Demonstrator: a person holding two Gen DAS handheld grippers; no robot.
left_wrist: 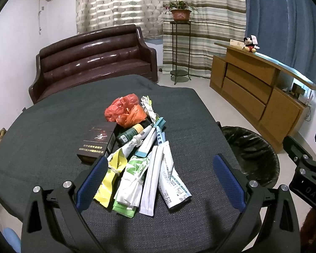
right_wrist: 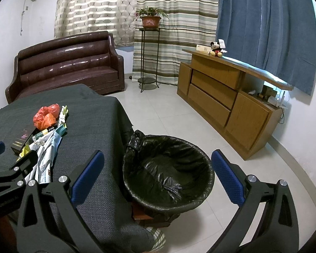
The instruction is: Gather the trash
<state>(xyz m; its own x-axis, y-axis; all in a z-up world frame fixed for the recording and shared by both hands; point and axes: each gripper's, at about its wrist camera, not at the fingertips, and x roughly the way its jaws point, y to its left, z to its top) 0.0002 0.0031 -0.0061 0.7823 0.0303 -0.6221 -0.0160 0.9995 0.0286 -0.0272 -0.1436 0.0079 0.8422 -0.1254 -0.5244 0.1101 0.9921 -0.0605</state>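
A pile of trash lies on the dark grey table (left_wrist: pixel 42 147): a red plastic bag (left_wrist: pixel 124 110), a dark cigarette box (left_wrist: pixel 97 143), a small green bottle (left_wrist: pixel 132 132), and several wrappers, among them a yellow one (left_wrist: pixel 109 181) and a white printed one (left_wrist: pixel 172 181). My left gripper (left_wrist: pixel 160 181) is open and empty, its fingers either side of the near wrappers. A bin with a black liner (right_wrist: pixel 168 168) stands on the floor right of the table. My right gripper (right_wrist: pixel 158 177) is open and empty above the bin's near edge.
A brown leather sofa (left_wrist: pixel 94 63) stands behind the table. A plant on a tall stand (left_wrist: pixel 180 12) is by the striped curtains. A wooden cabinet (right_wrist: pixel 231 105) with a Mickey toy (right_wrist: pixel 217 49) lines the right wall. Tiled floor surrounds the bin.
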